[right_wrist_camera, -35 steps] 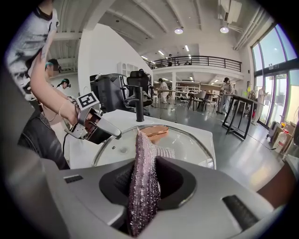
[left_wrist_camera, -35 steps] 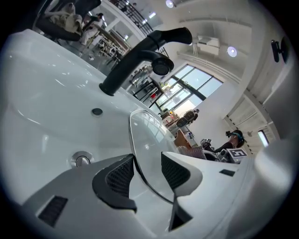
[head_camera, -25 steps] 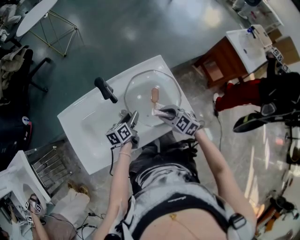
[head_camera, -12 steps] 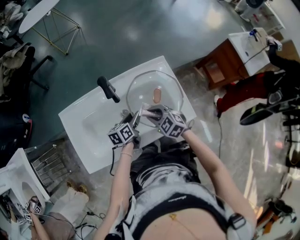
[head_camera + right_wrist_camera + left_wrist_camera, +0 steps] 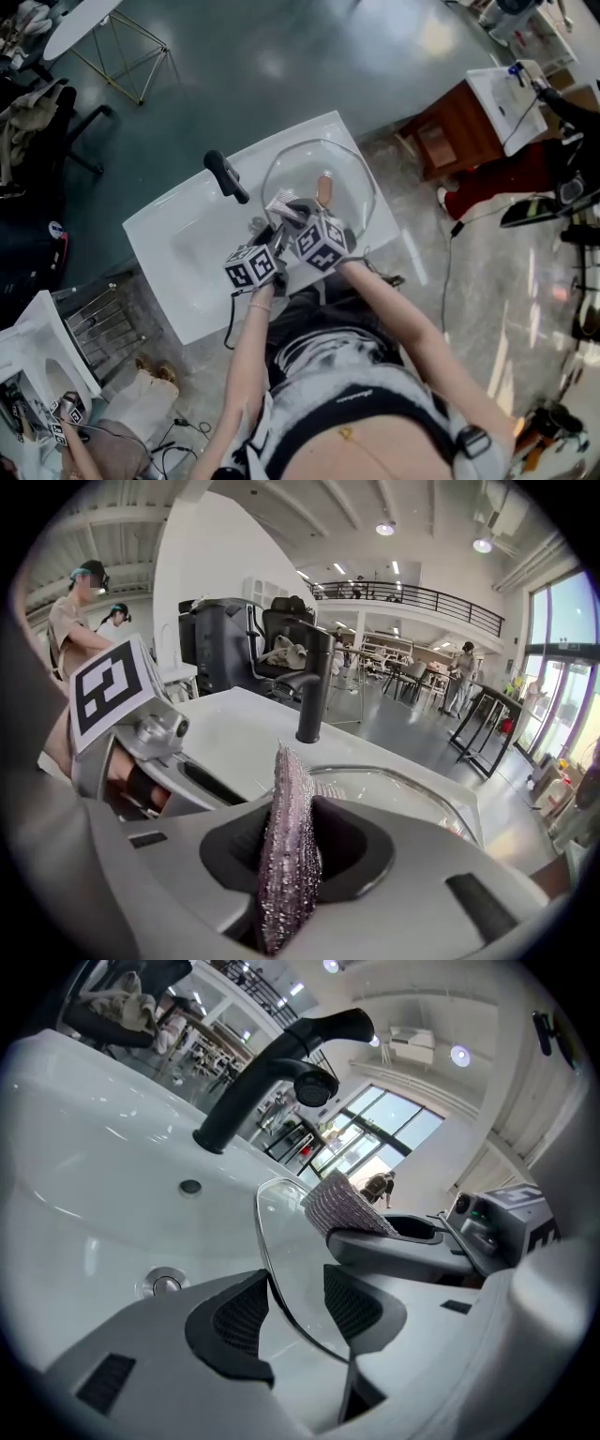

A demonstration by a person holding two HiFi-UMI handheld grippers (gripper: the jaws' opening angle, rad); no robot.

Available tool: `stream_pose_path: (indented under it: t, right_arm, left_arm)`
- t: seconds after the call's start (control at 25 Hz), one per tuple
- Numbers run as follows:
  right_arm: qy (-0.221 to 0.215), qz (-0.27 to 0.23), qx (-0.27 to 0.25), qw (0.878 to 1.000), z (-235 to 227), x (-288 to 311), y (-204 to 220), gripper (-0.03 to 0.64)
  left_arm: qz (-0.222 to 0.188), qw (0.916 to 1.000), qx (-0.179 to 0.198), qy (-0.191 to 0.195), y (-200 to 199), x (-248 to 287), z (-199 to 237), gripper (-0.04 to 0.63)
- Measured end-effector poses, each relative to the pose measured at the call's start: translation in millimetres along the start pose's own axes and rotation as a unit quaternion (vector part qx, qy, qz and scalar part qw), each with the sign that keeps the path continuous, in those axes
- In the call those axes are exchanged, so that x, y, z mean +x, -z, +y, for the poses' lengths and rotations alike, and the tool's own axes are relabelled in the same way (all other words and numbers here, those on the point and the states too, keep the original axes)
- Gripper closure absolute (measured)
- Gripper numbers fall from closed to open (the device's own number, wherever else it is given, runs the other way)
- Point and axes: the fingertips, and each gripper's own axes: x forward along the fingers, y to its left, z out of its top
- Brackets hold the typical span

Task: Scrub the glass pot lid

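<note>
The glass pot lid (image 5: 337, 167) with its brown knob (image 5: 324, 190) sits over the right part of the white sink (image 5: 178, 246). My left gripper (image 5: 271, 237) is shut on the lid's near rim; the glass edge (image 5: 281, 1251) runs between its black pads (image 5: 234, 1316). My right gripper (image 5: 291, 216) is shut on a purple-grey scrub pad (image 5: 289, 846), which stands up between the jaws. The pad (image 5: 282, 204) rests on the lid's near left part, right beside the left gripper. From the left gripper view, the pad (image 5: 342, 1206) lies against the glass.
A black faucet (image 5: 228, 176) stands behind the basin, left of the lid. The drain (image 5: 167, 1283) and overflow hole (image 5: 190, 1186) show in the bowl. The left gripper's marker cube (image 5: 108, 696) sits close on the right gripper's left. A wooden cabinet (image 5: 448, 131) stands on the floor to the right.
My right gripper has slid the scrub pad leftward across the lid, from near the knob to next to the left gripper. The left gripper has kept still on the rim.
</note>
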Motion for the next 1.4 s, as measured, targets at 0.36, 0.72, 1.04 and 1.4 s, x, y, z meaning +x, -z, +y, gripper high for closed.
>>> stream_pose_path:
  t: [0.36,0.72,1.04,1.4]
  right_arm:
    - [0.010,0.011,-0.018,1.000,2,-1,4,0.522]
    - [-0.057,-0.001,-0.046,0.997,20,-27,24,0.522]
    - [-0.148,-0.008,-0.033,0.988,26,-56,50,0.522]
    - [-0.114,-0.014,-0.018,0.993,-8,-75,73,0.522]
  left_arm:
    - [0.008,0.9999,-0.002,0.013,1,-1,-1,0.416]
    - [0.013,0.9998,-0.001,0.014,0,-2,0,0.420]
    - [0.012,0.9999,0.000,0.007,-2,-4,2,0.420]
    - [0.018,0.9998,0.003,0.003,-2,-4,-1,0.419]
